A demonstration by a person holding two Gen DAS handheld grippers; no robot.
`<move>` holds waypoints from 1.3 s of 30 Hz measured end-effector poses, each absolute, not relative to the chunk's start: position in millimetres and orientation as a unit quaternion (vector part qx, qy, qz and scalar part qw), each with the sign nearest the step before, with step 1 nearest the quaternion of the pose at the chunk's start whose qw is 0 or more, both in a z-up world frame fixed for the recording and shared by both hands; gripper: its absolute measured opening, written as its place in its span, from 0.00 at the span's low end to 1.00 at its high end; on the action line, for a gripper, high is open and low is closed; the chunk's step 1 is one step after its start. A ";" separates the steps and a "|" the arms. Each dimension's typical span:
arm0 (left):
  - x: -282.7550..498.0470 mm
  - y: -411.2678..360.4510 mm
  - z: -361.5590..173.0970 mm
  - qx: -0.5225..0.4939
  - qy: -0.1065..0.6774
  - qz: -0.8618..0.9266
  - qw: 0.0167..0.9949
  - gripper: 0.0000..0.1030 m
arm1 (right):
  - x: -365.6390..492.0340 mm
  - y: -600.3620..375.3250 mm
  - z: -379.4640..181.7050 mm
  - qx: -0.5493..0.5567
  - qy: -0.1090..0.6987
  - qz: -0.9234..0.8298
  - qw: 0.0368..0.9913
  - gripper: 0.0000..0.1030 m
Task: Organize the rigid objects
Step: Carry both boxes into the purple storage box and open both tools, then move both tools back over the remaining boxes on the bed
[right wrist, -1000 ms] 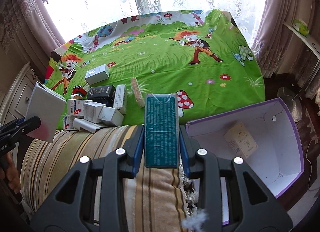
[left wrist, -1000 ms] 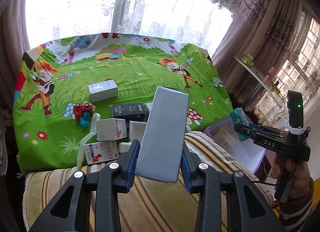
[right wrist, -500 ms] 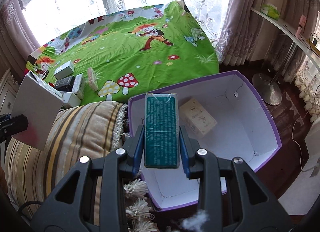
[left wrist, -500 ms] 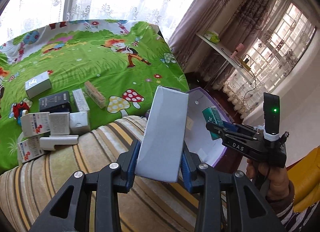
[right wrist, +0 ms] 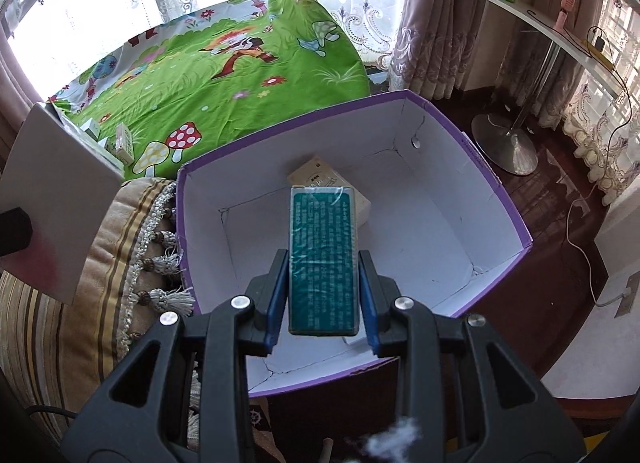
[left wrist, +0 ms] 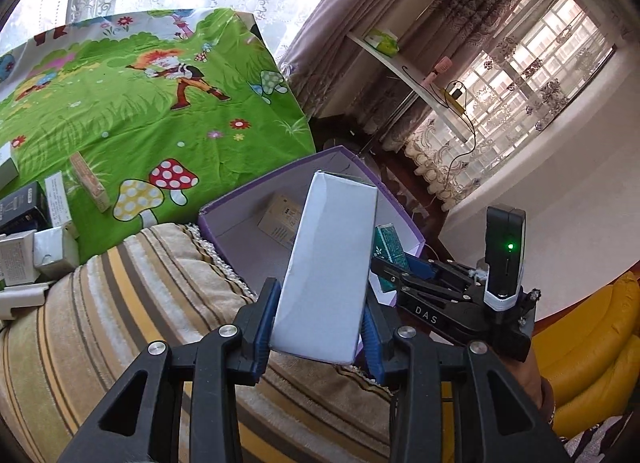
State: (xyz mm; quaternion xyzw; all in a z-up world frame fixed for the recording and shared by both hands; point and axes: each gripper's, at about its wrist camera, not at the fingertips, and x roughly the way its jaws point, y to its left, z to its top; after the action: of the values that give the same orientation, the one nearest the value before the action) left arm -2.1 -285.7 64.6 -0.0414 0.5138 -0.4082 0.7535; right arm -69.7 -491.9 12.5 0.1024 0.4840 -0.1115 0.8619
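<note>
My left gripper (left wrist: 320,315) is shut on a tall white box (left wrist: 326,263), held upright over the striped cushion just short of the purple storage box (left wrist: 240,207). My right gripper (right wrist: 323,299) is shut on a green box (right wrist: 322,259) and hangs above the open purple storage box (right wrist: 460,131), whose white inside holds a beige box (right wrist: 320,173). The left wrist view shows the right gripper (left wrist: 394,263) with the green box (left wrist: 388,243) just behind the white box. The white box (right wrist: 56,199) stands at the left in the right wrist view.
Several small boxes (left wrist: 44,223) lie on the green cartoon bedspread (left wrist: 140,103) at the left. A striped tasselled cushion (left wrist: 140,303) lies between bed and purple box. A shelf (right wrist: 552,31), curtains, a floor-stand base (right wrist: 504,143) and a yellow seat (left wrist: 592,343) are at the right.
Both grippers swung right from the bed toward the purple box, keeping their boxes. The right gripper went from beside the purple box to over its inside; the left now nears its rim.
</note>
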 end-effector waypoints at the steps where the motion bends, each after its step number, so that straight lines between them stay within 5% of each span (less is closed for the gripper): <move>1: -1.0 -289.5 59.7 -0.044 0.520 -0.411 0.748 0.38 | -70.4 -492.7 11.4 0.102 0.485 -0.112 0.861 0.36; 9: 11.8 -294.7 40.8 -0.070 0.545 -0.400 0.733 0.40 | -69.1 -495.4 6.3 0.108 0.489 -0.110 0.859 0.36; 11: 13.0 -294.4 38.3 -0.068 0.550 -0.393 0.734 0.47 | -67.2 -494.7 6.0 0.109 0.490 -0.108 0.858 0.38; 15: 12.0 -291.7 36.5 -0.068 0.553 -0.388 0.734 0.55 | -66.7 -492.6 8.2 0.107 0.486 -0.104 0.861 0.67; 39: 9.1 -225.3 50.8 -0.069 0.510 -0.343 0.785 0.55 | -52.1 -457.2 33.6 0.086 0.477 -0.067 0.872 0.69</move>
State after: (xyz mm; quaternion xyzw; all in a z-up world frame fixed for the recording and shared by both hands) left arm 9.1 -225.3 50.8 -0.0693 0.5105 -0.3432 0.7854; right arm -52.1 -457.2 33.6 0.0864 0.4770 -0.0670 0.8721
